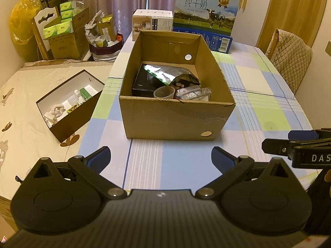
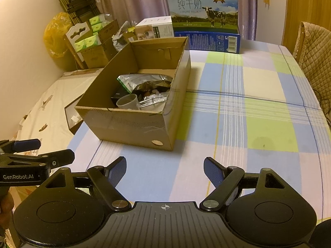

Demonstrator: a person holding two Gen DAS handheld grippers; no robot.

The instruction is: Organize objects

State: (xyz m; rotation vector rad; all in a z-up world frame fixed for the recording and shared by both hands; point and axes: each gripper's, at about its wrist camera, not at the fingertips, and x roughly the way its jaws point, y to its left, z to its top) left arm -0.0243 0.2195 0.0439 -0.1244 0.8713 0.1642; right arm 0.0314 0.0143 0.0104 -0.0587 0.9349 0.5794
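Presently, both your left claw and right claw gape empty over the surface; cardboard box ahead holds a light, crushable plastic cup—pinch its rim gently.

Left gripper: jaws spread wide, nothing between the blue pads, tilted downward, pointing toward 12 o'clock.
Right gripper: jaws spread wide, empty, tilted downward, also toward 12 o'clock.
Relative pose: side by side, apart; each shows at the other view's edge, at 3 and 9 o'clock.
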